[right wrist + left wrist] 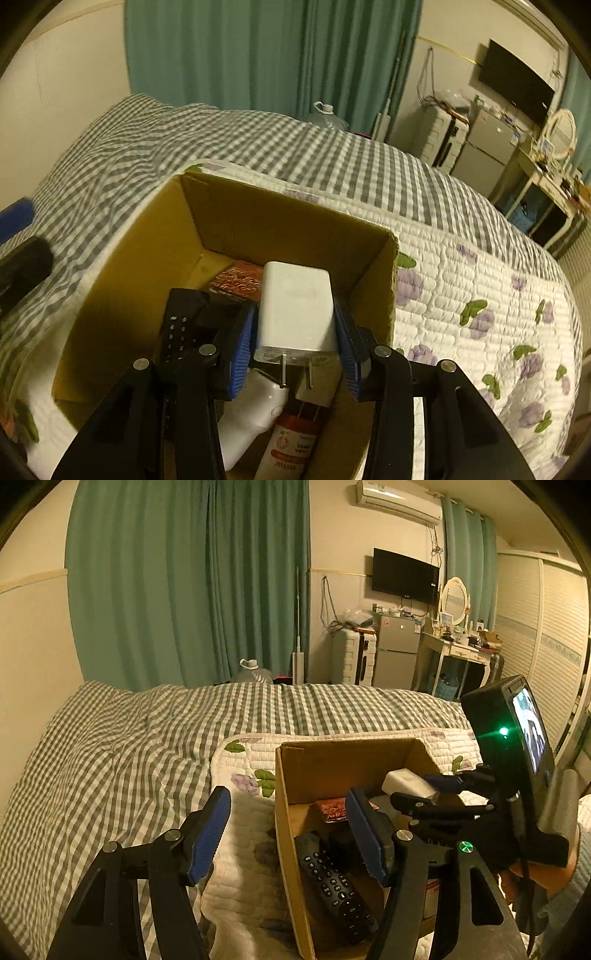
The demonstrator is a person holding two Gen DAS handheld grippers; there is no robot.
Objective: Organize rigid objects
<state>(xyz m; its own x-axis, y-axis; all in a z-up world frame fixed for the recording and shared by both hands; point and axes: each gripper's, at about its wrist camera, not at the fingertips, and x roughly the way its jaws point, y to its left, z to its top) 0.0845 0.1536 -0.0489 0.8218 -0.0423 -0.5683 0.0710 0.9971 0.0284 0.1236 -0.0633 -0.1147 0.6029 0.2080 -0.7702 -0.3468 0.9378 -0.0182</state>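
We hold the white charger [295,306] between the blue pads of the right gripper [295,343], gripped by its two flat sides, with the metal prongs pointing back toward the camera. It hangs over the open cardboard box [236,221], just above the things already inside.

The left gripper [291,834] is released and holds nothing. One of its fingers [365,834] is inside the box, above the black remote [332,882]; the other finger [207,834] is outside, over the quilt [243,834], so the box wall stands between the two jaws.

In our judgement, several things could go wrong. If we let the charger go from here, it may fall on the white device [255,406] or the red-labelled tube [291,443] under it and bounce or roll. The left gripper could also catch the box wall and tip the box on the soft bed.

The bottom of the box is mostly hidden by our grippers, so we cannot tell how much free room remains. The dark things beside the remote are hard to make out.
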